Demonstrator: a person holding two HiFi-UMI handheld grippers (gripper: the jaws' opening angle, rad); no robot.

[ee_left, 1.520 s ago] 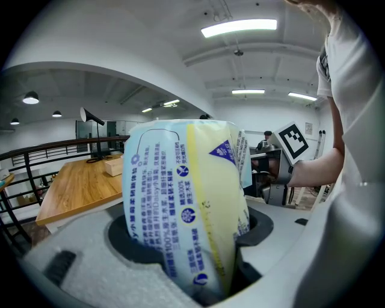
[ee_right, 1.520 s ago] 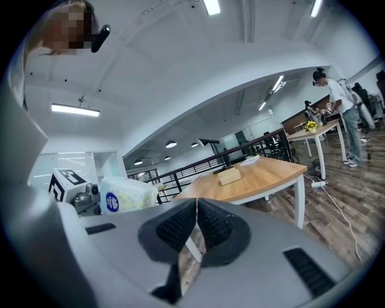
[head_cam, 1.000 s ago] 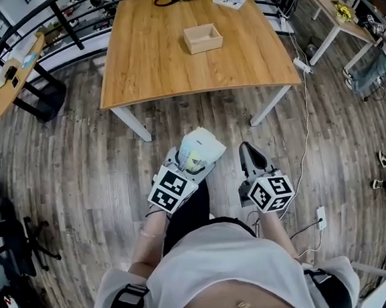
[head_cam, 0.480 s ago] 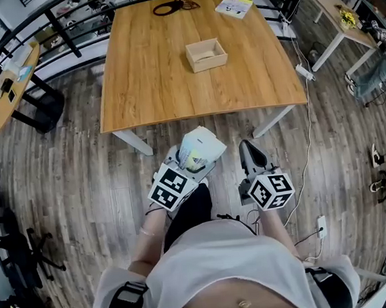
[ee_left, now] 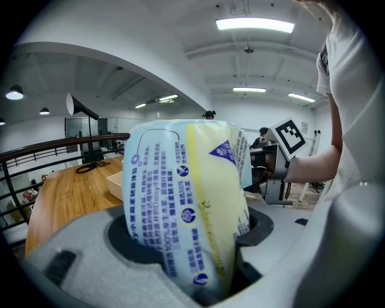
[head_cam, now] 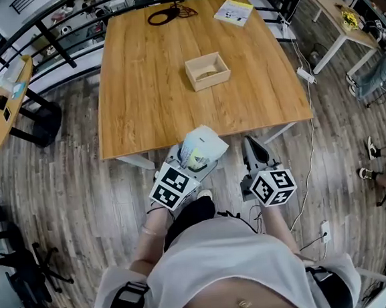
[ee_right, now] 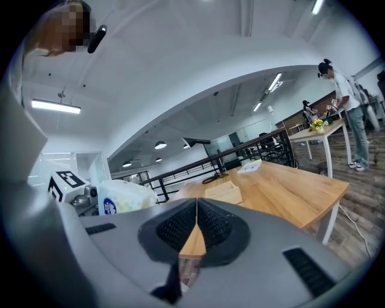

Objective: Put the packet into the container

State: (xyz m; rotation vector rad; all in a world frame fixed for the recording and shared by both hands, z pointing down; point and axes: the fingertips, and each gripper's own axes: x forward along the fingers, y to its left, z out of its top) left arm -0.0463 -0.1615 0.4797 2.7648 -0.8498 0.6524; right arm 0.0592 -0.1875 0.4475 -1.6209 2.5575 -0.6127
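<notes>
A pale blue and yellow packet [head_cam: 198, 149] stands between the jaws of my left gripper [head_cam: 195, 158], which is shut on it at the table's near edge. Seen from the left gripper, the packet [ee_left: 186, 204] fills the middle, pressed between both pads. The container, a shallow open wooden box [head_cam: 207, 71], sits on the wooden table [head_cam: 147, 87] right of its middle, well ahead of both grippers. The box [ee_right: 224, 192] also shows in the right gripper view. My right gripper [head_cam: 252, 153] is beside the left one, its jaws shut together on nothing.
A black cable coil [head_cam: 170, 13] and a white and yellow booklet [head_cam: 233, 11] lie at the table's far end. A black railing [head_cam: 67, 20] runs behind it. Another desk [head_cam: 331, 10] and seated people stand at right, a round side table [head_cam: 3, 99] at left.
The table and box have come closer and lower in the head view as the person steps forward. Both grippers keep their pose, the packet still held in the left one.
</notes>
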